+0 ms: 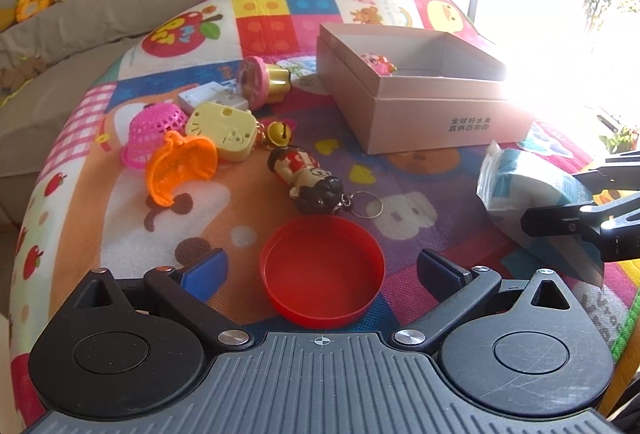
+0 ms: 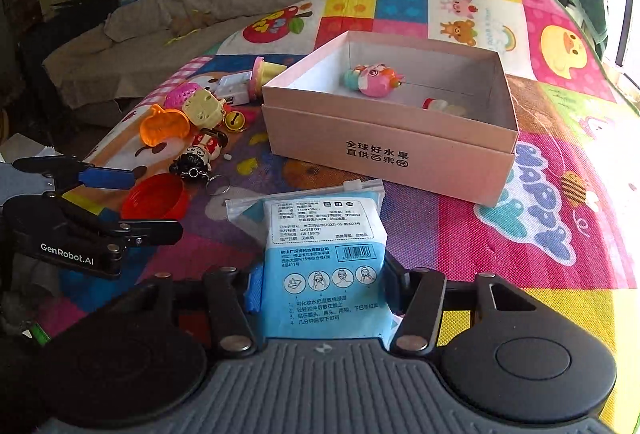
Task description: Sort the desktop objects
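- Packet of cotton pads (image 2: pixel 324 266), blue-and-white plastic with a zip strip along its far end, lies on the play mat (image 2: pixel 480 234) just in front of the pink cardboard box (image 2: pixel 384 153); its near end sits between the fingers of the right gripper (image 2: pixel 320 294), whose jaws appear closed onto its edges; judging by the puffy film, it is light, soft and slippery, so a hold across the filled body looks safer than one on the loose edge
- Left gripper (image 1: pixel 320 266) hovers with jaws spread wide and nothing held; the red plastic lid (image 1: pixel 322 270) lies rim-up between its fingertips, apparently untouched; rigid, thin-walled and smooth, it probably needs a pinch on the rim
- Doll keychain (image 1: pixel 306 177), glossy and hard, rests just beyond the lid, its metal ring on the mat
- Orange pumpkin-shaped mould (image 1: pixel 180 169), pink mesh basket (image 1: pixel 154 133), pale yellow toy (image 1: pixel 222 131) and brass bell (image 1: pixel 278 131) cluster together at the left
- Box already holds a pink figurine (image 2: pixel 374 77) and a smaller red-and-white item; the walls look stiff
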A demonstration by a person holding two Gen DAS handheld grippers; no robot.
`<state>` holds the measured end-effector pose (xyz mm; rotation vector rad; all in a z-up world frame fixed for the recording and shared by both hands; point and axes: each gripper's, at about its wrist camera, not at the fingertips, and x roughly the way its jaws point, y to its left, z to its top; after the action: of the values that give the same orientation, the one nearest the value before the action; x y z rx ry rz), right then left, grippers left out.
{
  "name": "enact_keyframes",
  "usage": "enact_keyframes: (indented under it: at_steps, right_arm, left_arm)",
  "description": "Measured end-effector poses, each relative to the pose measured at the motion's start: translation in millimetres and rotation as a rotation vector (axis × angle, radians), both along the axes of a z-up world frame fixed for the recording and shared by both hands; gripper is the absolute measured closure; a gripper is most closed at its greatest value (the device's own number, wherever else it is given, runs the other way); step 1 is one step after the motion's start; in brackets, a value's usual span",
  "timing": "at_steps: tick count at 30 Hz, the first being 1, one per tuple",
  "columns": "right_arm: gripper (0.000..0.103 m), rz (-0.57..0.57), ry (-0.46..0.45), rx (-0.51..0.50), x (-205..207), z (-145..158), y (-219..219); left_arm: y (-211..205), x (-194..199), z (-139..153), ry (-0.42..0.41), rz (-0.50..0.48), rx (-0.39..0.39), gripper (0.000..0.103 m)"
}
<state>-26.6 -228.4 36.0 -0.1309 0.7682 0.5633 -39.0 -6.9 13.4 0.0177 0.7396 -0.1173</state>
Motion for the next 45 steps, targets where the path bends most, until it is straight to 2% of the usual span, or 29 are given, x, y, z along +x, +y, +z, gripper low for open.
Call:
enact_keyframes:
  at_steps: [1, 2, 3, 5, 9, 12, 14, 16, 19, 20, 21, 22, 28, 34, 38, 42, 45]
  right_arm:
    - [0.048, 0.005, -0.003, -0.009, -2.2, 0.7, 0.3]
    - [0.049, 0.011, -0.005, -0.017, -4.8, 1.6, 0.3]
    - [0.049, 0.016, -0.006, -0.024, -7.5, 2.3, -0.1]
    - [0.049, 0.028, -0.005, -0.033, -13.0, 5.1, -2.4]
    - [0.05, 0.031, -0.032, -0.036, -22.3, 23.0, -14.9]
    - [0.05, -0.024, -0.16, 0.01, -24.3, 65.2, -36.9]
    - [0.05, -0.082, -0.241, 0.074, -20.4, 94.9, -51.5]
    - [0.05, -0.152, -0.329, 0.125, -13.1, 120.8, -62.9]
    - [0.05, -0.213, -0.356, 0.167, 1.0, 134.1, -68.1]
    - [0.05, -0.223, -0.354, 0.174, 6.9, 135.8, -67.5]
    - [0.05, -0.229, -0.353, 0.172, 11.1, 136.0, -66.6]
    - [0.05, -0.237, -0.351, 0.165, 15.3, 135.3, -65.8]
    - [0.05, -0.292, -0.332, 0.111, 35.2, 124.2, -69.4]
    - [0.05, -0.305, -0.247, 0.121, 74.3, 103.4, -58.4]
    - [0.05, -0.294, -0.164, 0.153, 111.6, 88.8, -35.9]
    - [0.05, -0.325, -0.155, 0.096, 145.3, 76.4, -13.2]
    - [0.042, -0.331, -0.108, 0.062, 156.1, 64.0, -5.1]
  left_arm:
    - [-0.1, 0.2, -0.1, 0.002, 0.003, 0.001, 0.004]
    - [-0.5, 0.6, -0.3, 0.007, 0.004, 0.003, 0.018]
    - [-1.3, 0.4, -0.1, 0.007, 0.007, 0.012, 0.025]
    - [-2.4, -0.8, 1.4, 0.002, -0.001, 0.026, 0.033]
    - [-7.8, -9.5, 18.7, -0.031, -0.06, 0.016, 0.034]
    - [-16.6, -7.8, 59.2, -0.173, -0.112, 0.015, 0.034]
    - [-28.3, 4.0, 89.6, -0.296, -0.15, 0.028, 0.034]
    - [-43.5, 22.4, 107.9, -0.392, -0.183, 0.042, 0.034]
    - [-64.2, 60.7, 116.0, -0.458, -0.19, 0.043, 0.033]
    - [-69.4, 74.8, 114.4, -0.458, -0.196, 0.024, 0.024]
    - [-73.5, 87.2, 110.7, -0.439, -0.201, 0.01, 0.01]
    - [-75.8, 95.5, 105.4, -0.409, -0.191, 0.005, 0.008]
    - [-56.0, 73.9, 62.3, -0.288, -0.173, -0.016, 0.006]
    - [-14.2, 30.3, 21.9, -0.179, -0.096, -0.033, 0.003]
    - [1.9, 11.6, 13.1, -0.167, -0.063, -0.021, 0.003]
    - [16.3, 10.9, 8.4, -0.144, -0.012, -0.034, 0.003]
    - [22.6, 9.9, 4.5, -0.131, 0.009, -0.048, 0.002]
